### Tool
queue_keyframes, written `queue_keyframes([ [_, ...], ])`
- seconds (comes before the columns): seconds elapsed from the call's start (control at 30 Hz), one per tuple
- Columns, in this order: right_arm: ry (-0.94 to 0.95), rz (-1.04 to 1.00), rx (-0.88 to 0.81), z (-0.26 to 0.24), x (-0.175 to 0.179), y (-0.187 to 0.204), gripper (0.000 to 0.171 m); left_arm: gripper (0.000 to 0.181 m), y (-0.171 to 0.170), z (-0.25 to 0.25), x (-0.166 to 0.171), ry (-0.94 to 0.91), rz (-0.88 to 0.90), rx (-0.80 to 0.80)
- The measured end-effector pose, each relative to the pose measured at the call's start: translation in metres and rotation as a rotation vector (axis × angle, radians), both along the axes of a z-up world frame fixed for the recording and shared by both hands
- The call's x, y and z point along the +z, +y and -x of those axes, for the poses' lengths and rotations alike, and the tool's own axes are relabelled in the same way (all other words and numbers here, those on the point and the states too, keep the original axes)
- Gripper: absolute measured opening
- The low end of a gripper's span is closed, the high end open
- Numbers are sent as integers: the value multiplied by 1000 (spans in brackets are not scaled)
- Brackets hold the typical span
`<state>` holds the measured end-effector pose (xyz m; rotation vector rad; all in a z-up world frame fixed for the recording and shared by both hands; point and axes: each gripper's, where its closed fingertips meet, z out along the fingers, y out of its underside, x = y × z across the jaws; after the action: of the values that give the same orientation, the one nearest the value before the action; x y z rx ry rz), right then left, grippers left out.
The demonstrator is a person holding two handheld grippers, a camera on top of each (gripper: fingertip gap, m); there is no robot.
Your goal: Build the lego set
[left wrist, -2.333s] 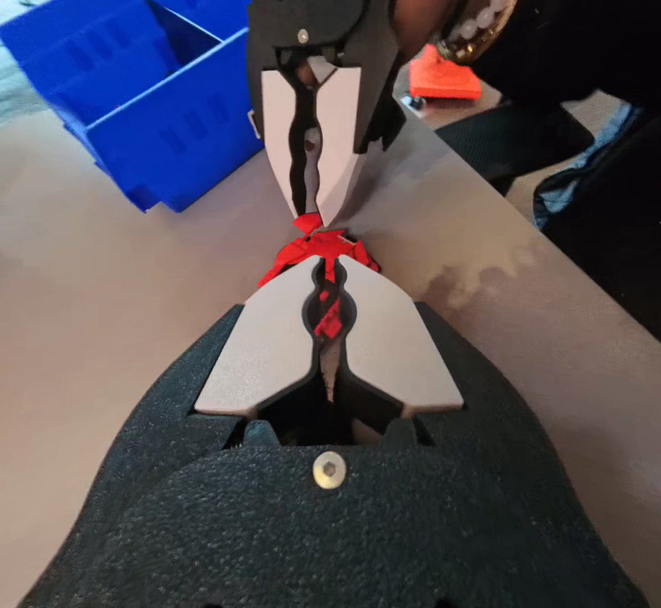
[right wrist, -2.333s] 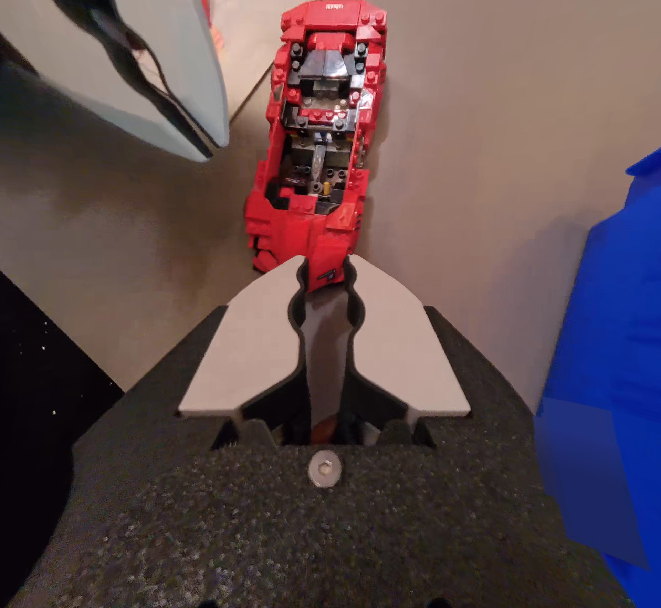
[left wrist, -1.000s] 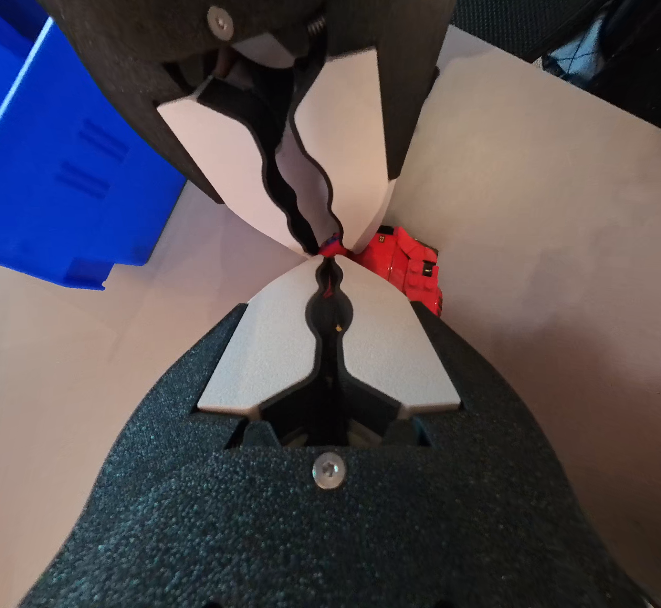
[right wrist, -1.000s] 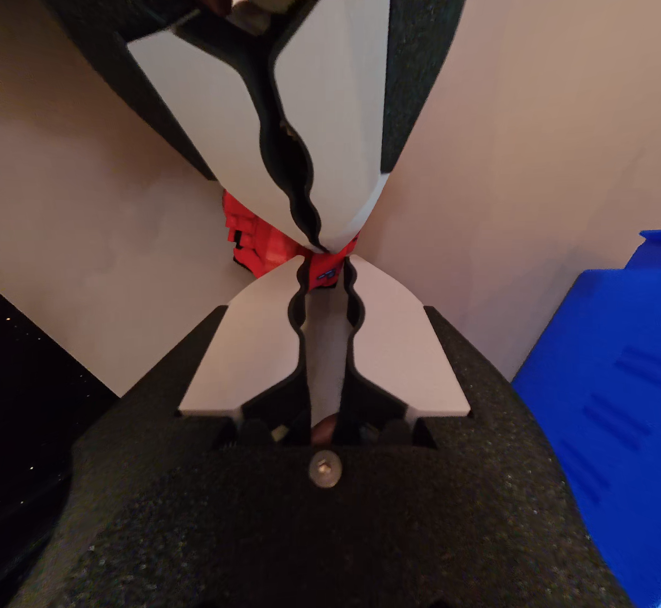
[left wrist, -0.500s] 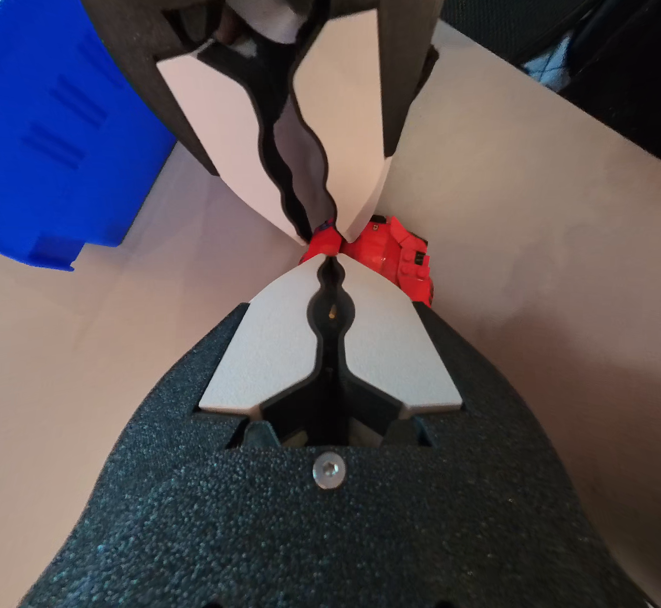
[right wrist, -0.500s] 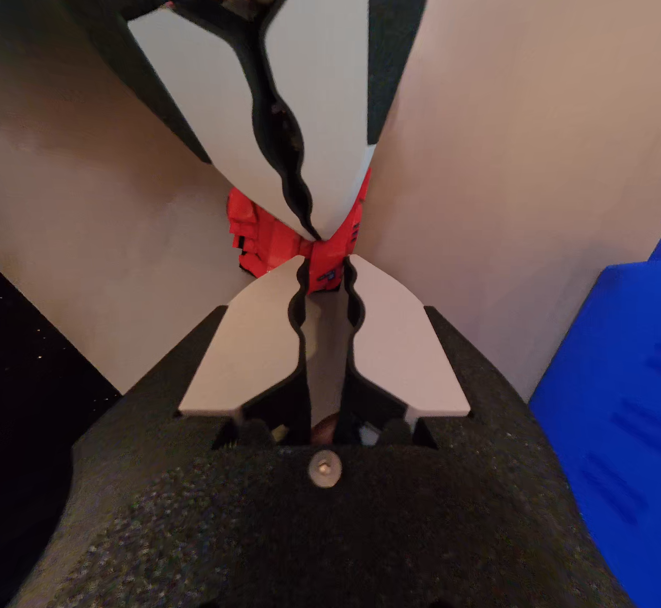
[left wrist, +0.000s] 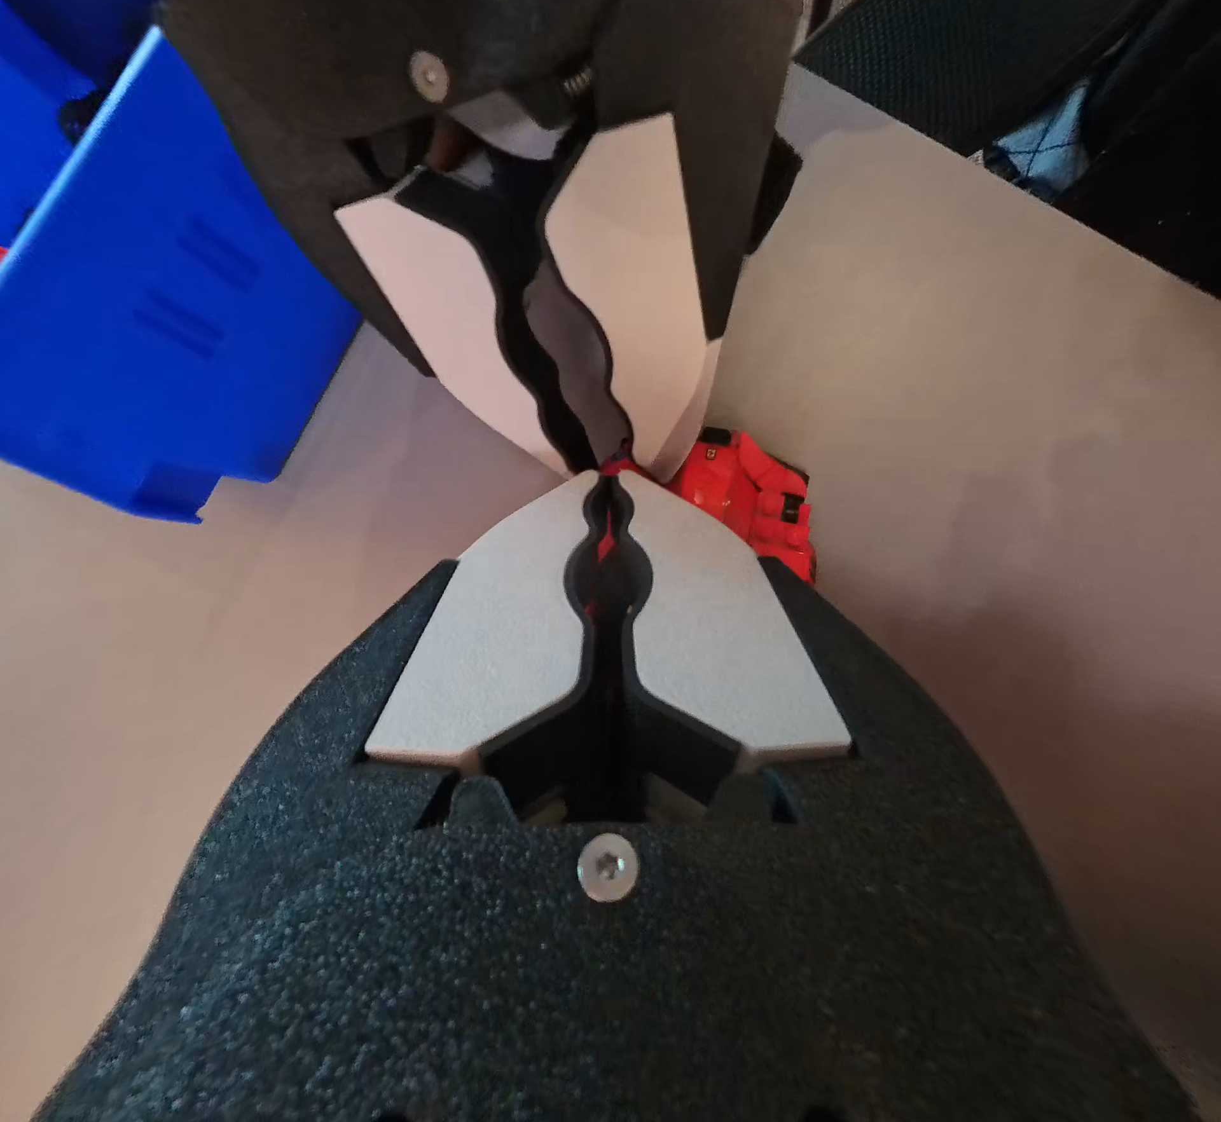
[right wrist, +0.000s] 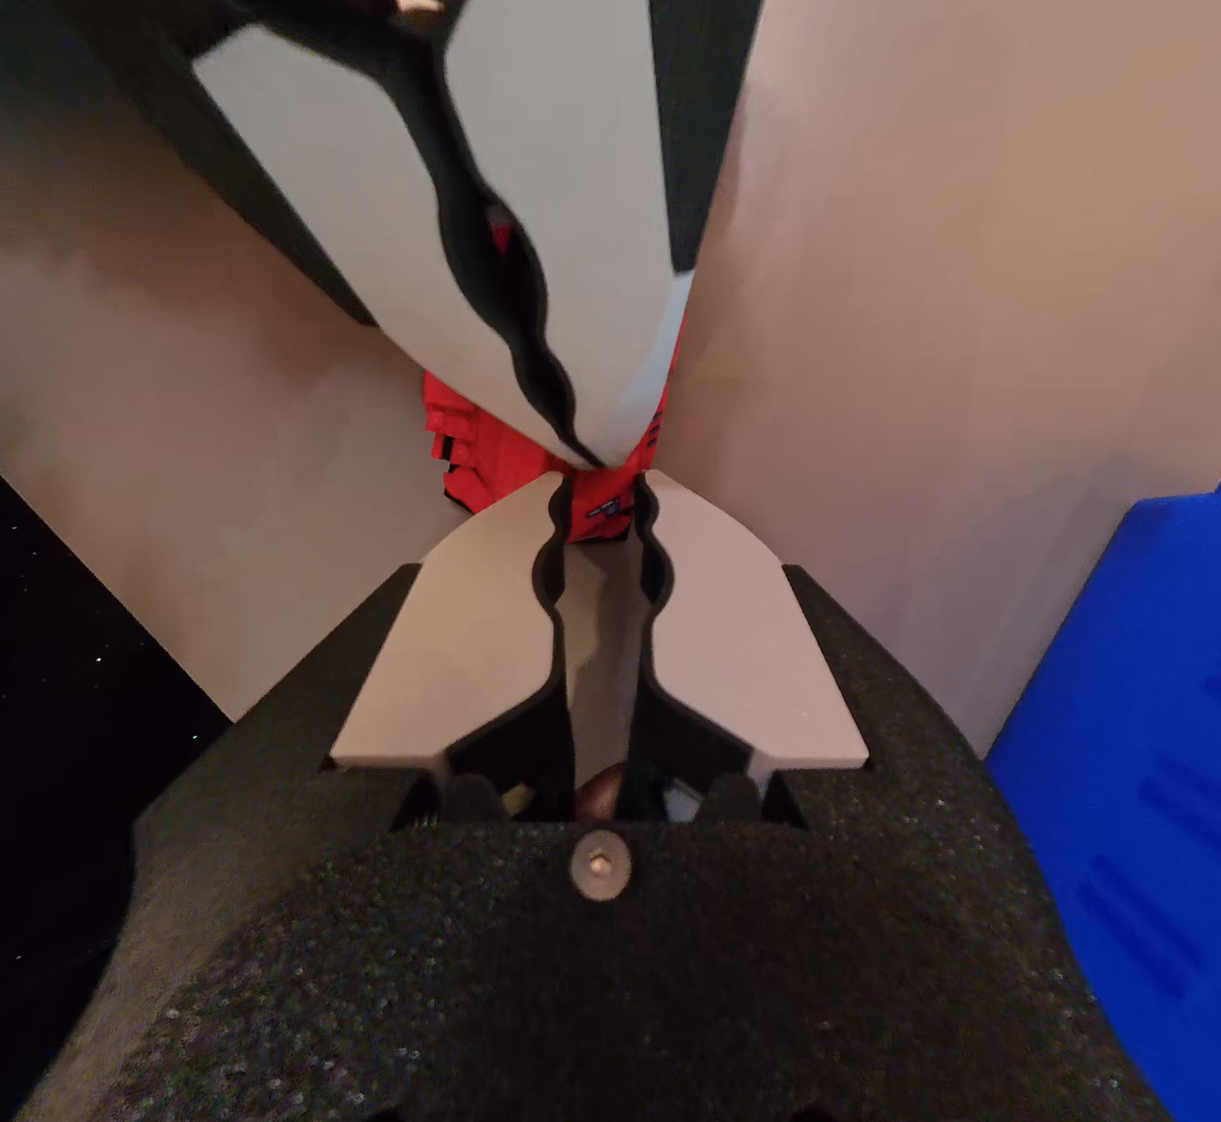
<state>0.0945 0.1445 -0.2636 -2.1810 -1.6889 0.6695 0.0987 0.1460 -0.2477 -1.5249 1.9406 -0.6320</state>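
A red lego model (right wrist: 598,506) is held over the beige table (right wrist: 925,232) between the fingers of my right gripper (right wrist: 600,483), which is shut on it. The model also shows in the left wrist view (left wrist: 746,496), behind the fingertips. My left gripper (left wrist: 606,483) is shut on a thin red lego piece (left wrist: 604,545) that shows in the slit between its fingers. The two grippers meet tip to tip at the model. In the right wrist view the left gripper (right wrist: 594,459) comes down from above onto the model's top. Where piece and model touch is hidden.
A blue plastic bin (left wrist: 152,331) stands on the table to the left of the left gripper; it shows at the right edge of the right wrist view (right wrist: 1136,760). A black mesh chair (left wrist: 978,14) stands beyond the table's far edge. Dark floor (right wrist: 66,661) lies past the table's near edge. Less than 4 cm separates the two grippers' tips.
The grippers stay tip to tip at the red model. Both have tilted slightly, so the blue bin has shifted in both views. Less of the red piece shows between the tips now.
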Motion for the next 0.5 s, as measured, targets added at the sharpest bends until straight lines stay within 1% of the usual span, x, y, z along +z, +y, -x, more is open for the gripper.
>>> queue_keyframes([
  [0.1,-1,-2,2,0,0,0,18,0,-1,-1,-7,9,-7,-4],
  [0.3,-10,-9,7,0,-1,0,18,0,-1,-1,-8,11,40,12],
  [0.5,-17,-12,11,0,-1,0,18,1,-1,0,-9,58,2,-5],
])
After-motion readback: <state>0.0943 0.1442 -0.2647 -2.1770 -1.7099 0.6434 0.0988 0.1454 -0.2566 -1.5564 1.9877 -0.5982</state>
